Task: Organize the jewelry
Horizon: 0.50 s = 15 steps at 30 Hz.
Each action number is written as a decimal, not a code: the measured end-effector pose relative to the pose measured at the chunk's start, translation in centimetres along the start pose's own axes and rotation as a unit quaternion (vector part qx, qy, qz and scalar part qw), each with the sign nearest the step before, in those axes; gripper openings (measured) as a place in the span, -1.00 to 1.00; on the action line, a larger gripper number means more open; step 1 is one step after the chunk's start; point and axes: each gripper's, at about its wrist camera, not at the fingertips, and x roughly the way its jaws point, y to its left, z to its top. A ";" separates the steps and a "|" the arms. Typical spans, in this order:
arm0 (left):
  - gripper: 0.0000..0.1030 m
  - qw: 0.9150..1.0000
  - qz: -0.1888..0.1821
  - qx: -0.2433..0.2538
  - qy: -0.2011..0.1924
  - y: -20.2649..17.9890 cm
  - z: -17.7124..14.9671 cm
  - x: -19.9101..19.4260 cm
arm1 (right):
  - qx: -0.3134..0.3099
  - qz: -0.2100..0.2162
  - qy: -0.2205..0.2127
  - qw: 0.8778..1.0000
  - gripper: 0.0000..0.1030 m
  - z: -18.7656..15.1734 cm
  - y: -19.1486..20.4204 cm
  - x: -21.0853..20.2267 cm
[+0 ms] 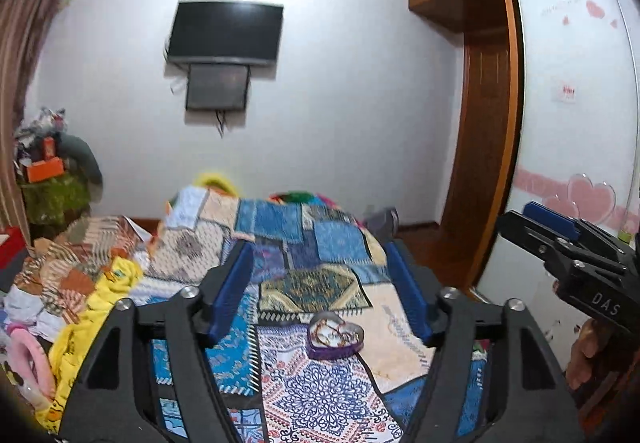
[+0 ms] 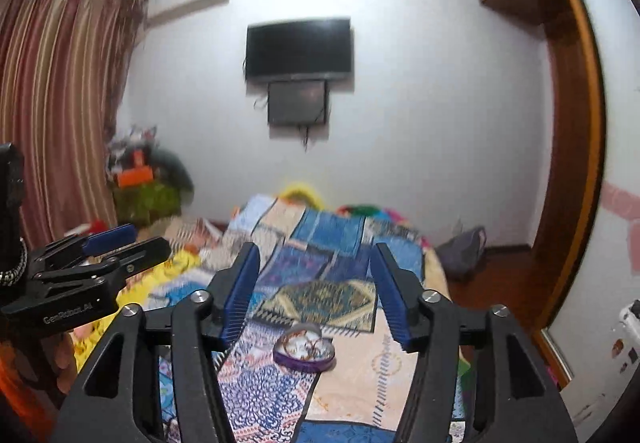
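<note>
Patchwork bedspread (image 1: 320, 395) bears a heart-shaped jewelry tin (image 1: 335, 335) below both wide-open, empty claws (image 1: 322, 295) (image 2: 314, 293).

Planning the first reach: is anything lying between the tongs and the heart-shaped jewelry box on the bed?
Nothing visible. Only flat patchwork bedspread lies before the purple heart box. Left tongs and right tongs are both open, above and short of it.

Both wrist views face along bed (image 1: 320, 383), sharing television (image 1: 225, 33)
</note>
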 end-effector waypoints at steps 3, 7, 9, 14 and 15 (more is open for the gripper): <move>0.84 0.999 0.016 0.000 -0.027 -0.3 0.2 -1.7 | 0.006 -0.010 -0.020 1.000 0.38 0.4 0.2 -1.2; 0.98 0.998 0.040 0.013 -0.050 -1.0 0.1 -3.2 | 0.012 -0.030 -0.050 0.998 0.69 0.3 0.6 -2.3; 0.98 0.998 0.044 0.017 -0.050 -1.2 0.0 -3.3 | 0.013 -0.035 -0.053 0.998 0.75 0.2 0.7 -2.3; 0.98 0.998 0.044 0.019 -0.048 -1.6 -0.4 -3.6 | 0.025 -0.035 -0.049 0.998 0.83 -0.2 0.5 -2.6; 0.98 0.998 0.043 0.018 -0.046 -1.6 -0.5 -3.4 | 0.026 -0.033 -0.046 0.998 0.83 -0.3 0.4 -2.6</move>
